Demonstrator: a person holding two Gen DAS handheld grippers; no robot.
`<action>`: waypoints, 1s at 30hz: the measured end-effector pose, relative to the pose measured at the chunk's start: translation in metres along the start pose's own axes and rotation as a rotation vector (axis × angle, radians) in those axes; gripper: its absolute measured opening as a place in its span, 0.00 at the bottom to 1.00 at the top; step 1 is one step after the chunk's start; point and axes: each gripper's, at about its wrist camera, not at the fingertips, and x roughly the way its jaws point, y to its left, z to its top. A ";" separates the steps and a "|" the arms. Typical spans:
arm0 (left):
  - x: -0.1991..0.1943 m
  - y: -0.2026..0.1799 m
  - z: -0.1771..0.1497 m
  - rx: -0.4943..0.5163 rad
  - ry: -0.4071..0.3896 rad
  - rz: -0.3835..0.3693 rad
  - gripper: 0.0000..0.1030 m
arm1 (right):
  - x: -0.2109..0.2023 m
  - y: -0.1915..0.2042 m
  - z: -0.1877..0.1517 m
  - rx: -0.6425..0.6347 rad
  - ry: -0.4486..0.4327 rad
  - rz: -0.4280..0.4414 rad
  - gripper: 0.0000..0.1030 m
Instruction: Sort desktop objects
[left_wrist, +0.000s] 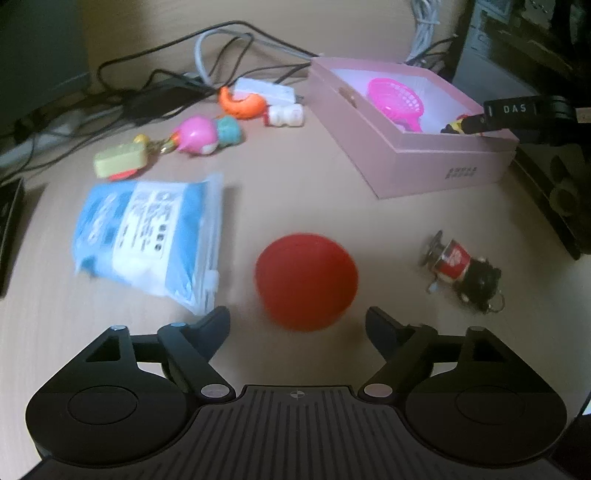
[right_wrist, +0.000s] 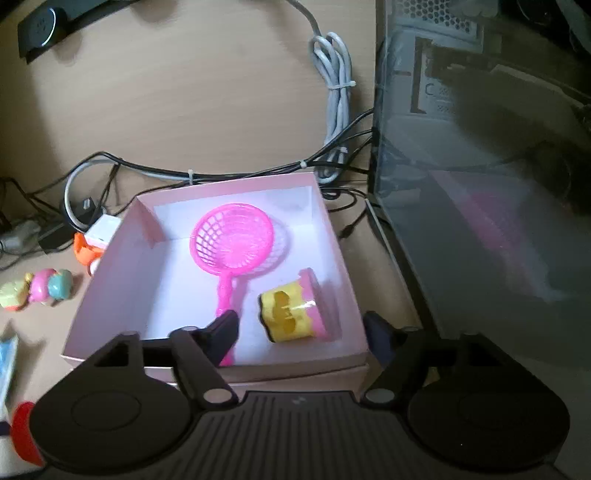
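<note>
Left hand-held gripper (left_wrist: 297, 321), released, straddles the red ball (left_wrist: 306, 281); closing off-centre could roll it across the bench (left_wrist: 295, 192). Right hand-held gripper (right_wrist: 301, 332), released, hovers above the pink box (right_wrist: 110, 280).

ball (left_wrist: 306, 281): red | box (left_wrist: 424, 162): pink | scoop net (right_wrist: 236, 240): pink mesh | pouch (left_wrist: 147, 236): blue-white print | desk (left_wrist: 295, 184): beige

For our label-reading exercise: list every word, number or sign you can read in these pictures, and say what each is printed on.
"DAS": white letters on the right tool reaching over the pink box.
Dark print on the pink box's front wall: too small to read.
Print on the blue and white packet: too blurred to read.
Red keychain: markings unreadable.
</note>
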 end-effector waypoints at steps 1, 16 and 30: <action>-0.001 0.002 -0.001 -0.009 0.001 0.001 0.86 | -0.001 0.002 0.000 -0.001 -0.002 0.016 0.76; 0.008 -0.003 0.010 0.029 -0.038 -0.014 0.89 | -0.068 0.057 -0.036 -0.262 -0.048 0.168 0.80; 0.001 -0.005 0.006 0.054 -0.050 0.011 0.67 | -0.065 0.109 -0.095 -0.468 0.117 0.260 0.60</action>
